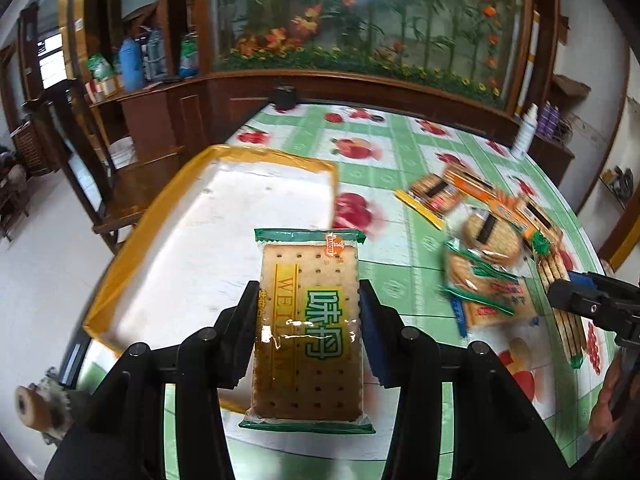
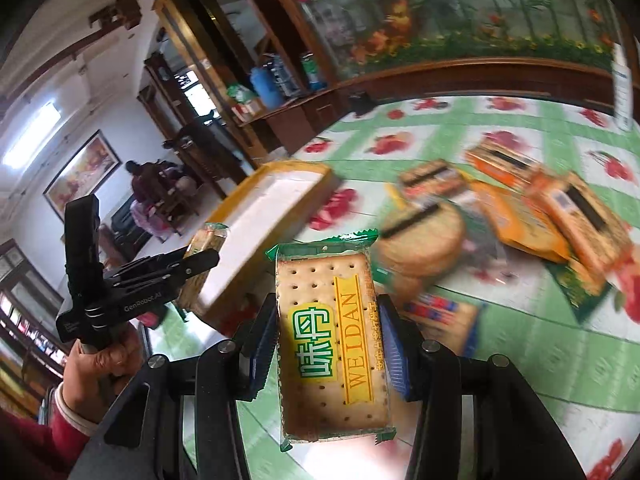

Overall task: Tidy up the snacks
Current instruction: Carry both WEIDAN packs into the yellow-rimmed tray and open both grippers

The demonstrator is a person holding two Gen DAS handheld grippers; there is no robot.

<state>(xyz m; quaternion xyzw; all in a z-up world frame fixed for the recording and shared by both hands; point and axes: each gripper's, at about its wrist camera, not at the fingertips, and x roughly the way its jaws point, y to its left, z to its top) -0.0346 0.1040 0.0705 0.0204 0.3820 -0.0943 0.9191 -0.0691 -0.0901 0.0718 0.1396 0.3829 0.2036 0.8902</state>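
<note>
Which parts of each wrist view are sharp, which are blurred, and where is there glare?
Left wrist view: held cracker pack sharp, glare on its wrapper; snack pile motion-smeared. Right wrist view: held cracker pack crisp; table and snacks streaked. Both views bend straight edges.

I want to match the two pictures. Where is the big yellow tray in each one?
Left wrist view: the yellow tray lies left of centre on the table, just beyond the cracker pack in the left gripper.
Right wrist view: the tray sits left of centre, above the left gripper.
Shared landmark: the round cookie pack, right of the tray.
</note>
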